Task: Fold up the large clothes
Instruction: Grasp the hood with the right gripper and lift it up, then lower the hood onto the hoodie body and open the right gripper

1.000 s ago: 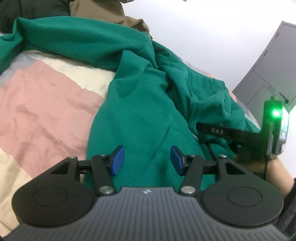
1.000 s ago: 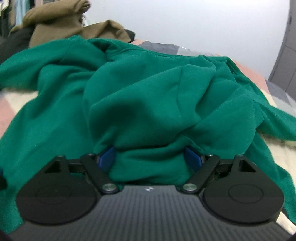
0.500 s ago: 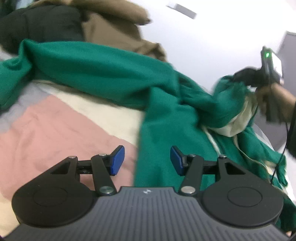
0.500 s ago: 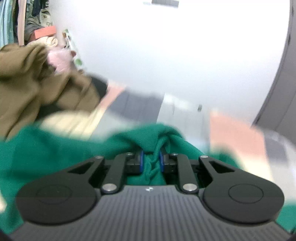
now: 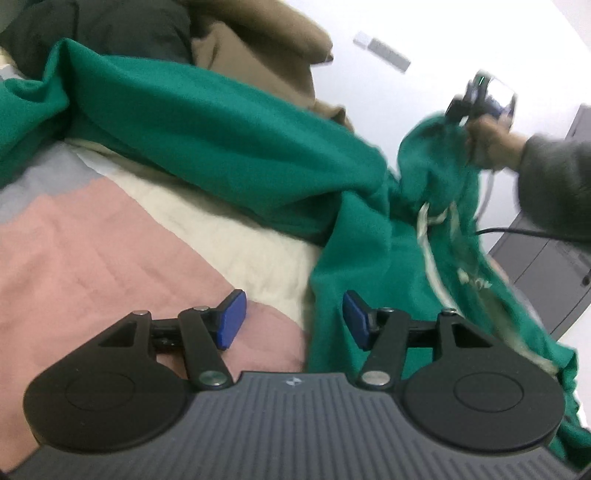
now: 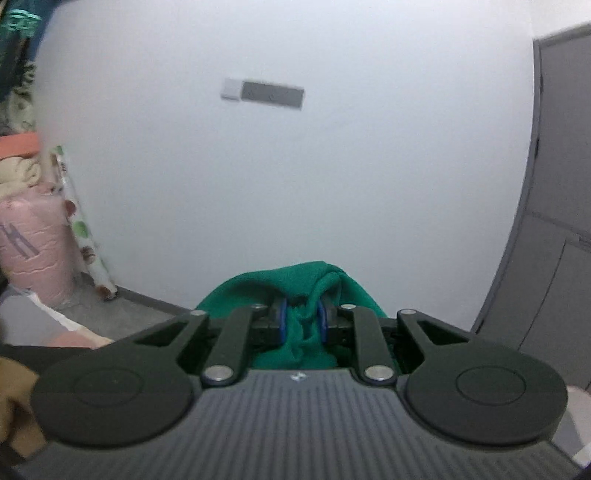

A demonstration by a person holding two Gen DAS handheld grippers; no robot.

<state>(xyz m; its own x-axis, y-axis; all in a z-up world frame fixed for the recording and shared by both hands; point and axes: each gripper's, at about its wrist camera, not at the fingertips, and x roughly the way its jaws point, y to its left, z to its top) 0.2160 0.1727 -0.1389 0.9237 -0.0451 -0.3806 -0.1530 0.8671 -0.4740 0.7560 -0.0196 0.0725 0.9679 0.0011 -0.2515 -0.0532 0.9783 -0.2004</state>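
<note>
A large green hoodie (image 5: 221, 122) is spread over the bed, one part stretched along the back and another lifted at the right. My right gripper (image 6: 302, 319) is shut on a bunch of that green fabric (image 6: 295, 280) and holds it up in front of a white wall. The left wrist view shows that gripper (image 5: 458, 110) raised at the upper right in a person's hand (image 5: 491, 144). White drawstrings (image 5: 424, 236) hang from the lifted part. My left gripper (image 5: 293, 321) hovers low over the bed, its jaws opening. The hoodie's edge lies under its right pad (image 5: 354, 321), ungripped.
The bed cover (image 5: 92, 258) has pink, cream and grey patches. Brown (image 5: 258, 40) and black (image 5: 110, 29) garments are piled behind the hoodie. A grey cabinet (image 5: 546, 273) stands at the right. A pink wrapped bundle (image 6: 33, 243) leans at the wall on the left.
My right gripper closed on the green fabric and rose high, pulling that part off the bed. My left gripper moved left, so pink cover shows under it instead of green fabric.
</note>
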